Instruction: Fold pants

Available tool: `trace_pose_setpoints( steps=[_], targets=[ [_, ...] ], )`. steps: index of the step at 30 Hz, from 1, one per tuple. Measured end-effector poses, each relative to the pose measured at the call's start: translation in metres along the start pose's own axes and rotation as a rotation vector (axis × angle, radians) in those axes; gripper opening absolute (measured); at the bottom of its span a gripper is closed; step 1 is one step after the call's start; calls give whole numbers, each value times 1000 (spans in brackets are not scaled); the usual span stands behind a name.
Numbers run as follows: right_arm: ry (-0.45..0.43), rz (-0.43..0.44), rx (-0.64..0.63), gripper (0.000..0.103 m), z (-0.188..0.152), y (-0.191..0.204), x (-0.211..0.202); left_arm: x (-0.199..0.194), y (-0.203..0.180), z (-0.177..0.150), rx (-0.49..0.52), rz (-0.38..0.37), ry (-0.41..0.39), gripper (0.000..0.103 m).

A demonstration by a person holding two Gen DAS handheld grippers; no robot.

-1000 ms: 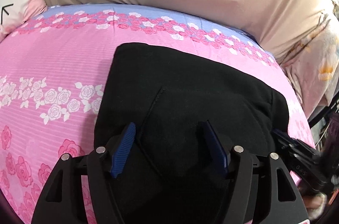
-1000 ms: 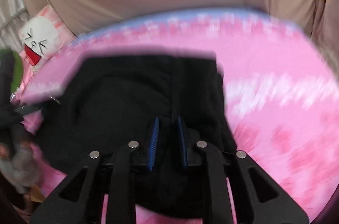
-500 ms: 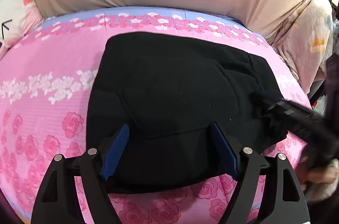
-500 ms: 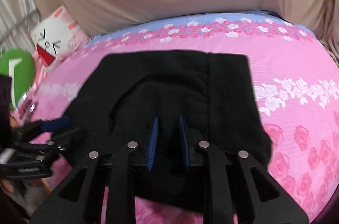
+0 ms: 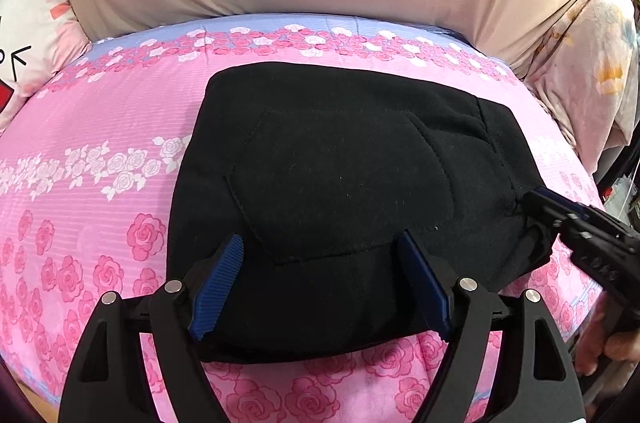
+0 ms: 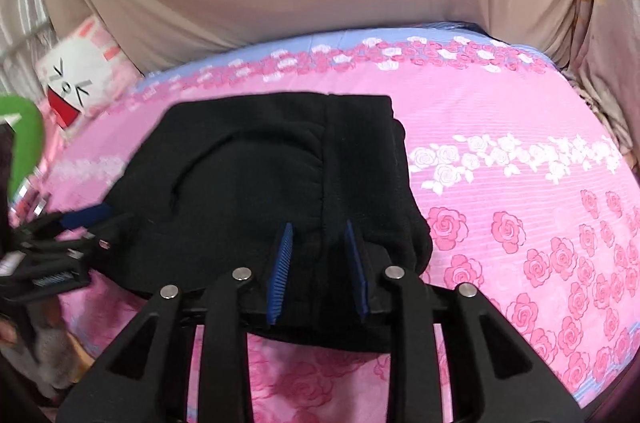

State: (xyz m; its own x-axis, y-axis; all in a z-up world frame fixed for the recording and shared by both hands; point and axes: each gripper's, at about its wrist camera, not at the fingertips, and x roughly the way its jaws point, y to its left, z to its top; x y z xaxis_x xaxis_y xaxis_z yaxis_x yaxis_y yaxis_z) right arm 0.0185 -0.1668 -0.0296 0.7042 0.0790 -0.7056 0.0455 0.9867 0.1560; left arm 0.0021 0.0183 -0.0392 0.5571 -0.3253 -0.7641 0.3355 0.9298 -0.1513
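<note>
The black pants [image 5: 344, 191] lie as a thick, squarish folded bundle on the pink floral bed [image 5: 92, 151], pocket seam up, and they look soft, fleecy and limp, light but bulky, likely to sag and slide apart if lifted by one layer. The left gripper [image 5: 320, 283] hangs spread wide over the near edge, nothing pinched; the right gripper [image 6: 318, 263] is easing its jaws apart over the gathered waistband side, pads off the cloth. Best bite, I'd say: the stacked near edge, all layers together.
</note>
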Motion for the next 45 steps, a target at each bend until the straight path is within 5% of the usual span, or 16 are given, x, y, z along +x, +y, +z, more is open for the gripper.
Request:
trace_pose_setpoints(
  steps=[11, 14, 16, 21, 28, 30, 31, 32, 34, 38, 39, 42, 43, 44, 45],
  targets=[
    [6, 80, 151, 46, -10, -37, -23, -8, -5, -3, 10, 28, -9, 77],
    [-3, 91, 166, 51, -9, -43, -26, -26, -16, -4, 59, -14, -44, 78],
    [10, 99, 177, 52, -8, -47, -21, -37, -33, -5, 135, -46, -72, 88],
    [27, 107, 147, 13, -2, -45, -13, -33, -73, -9, 279, -85, -67, 88],
    [-39, 409, 202, 10, 38, -42, -36, -2, -112, 8, 323, -150, -39, 88],
    [-48, 505, 215, 10, 50, -38, -36, 4, -122, 16, 333, -151, -58, 76],
    [-49, 516, 205, 11, 54, -35, -36, 7, -124, 22, 329, -143, -66, 36],
    [-57, 489, 183, 14, 58, -33, -36, 9, -123, 27, 320, -124, -60, 10],
    [-81, 404, 177, 17, 58, -37, -38, 7, -102, 51, 225, -193, -39, 8],
    [-91, 151, 72, 53, 38, -41, -37, -28, -60, 89, 114, -214, -121, 7],
    [-74, 92, 49, 55, 31, -41, -30, -34, -55, 94, 104, -219, -132, 7],
    [12, 30, 40, 53, 11, -45, -4, -50, -45, 109, 86, -227, -165, 7],
    [27, 39, 42, 44, 7, -46, 2, -53, -44, 111, 85, -225, -173, 7],
    [49, 41, 44, 23, 2, -46, 9, -55, -44, 112, 84, -226, -177, 7],
    [40, 38, 49, 16, 1, -46, 7, -56, -45, 112, 85, -228, -178, 7]
  ],
)
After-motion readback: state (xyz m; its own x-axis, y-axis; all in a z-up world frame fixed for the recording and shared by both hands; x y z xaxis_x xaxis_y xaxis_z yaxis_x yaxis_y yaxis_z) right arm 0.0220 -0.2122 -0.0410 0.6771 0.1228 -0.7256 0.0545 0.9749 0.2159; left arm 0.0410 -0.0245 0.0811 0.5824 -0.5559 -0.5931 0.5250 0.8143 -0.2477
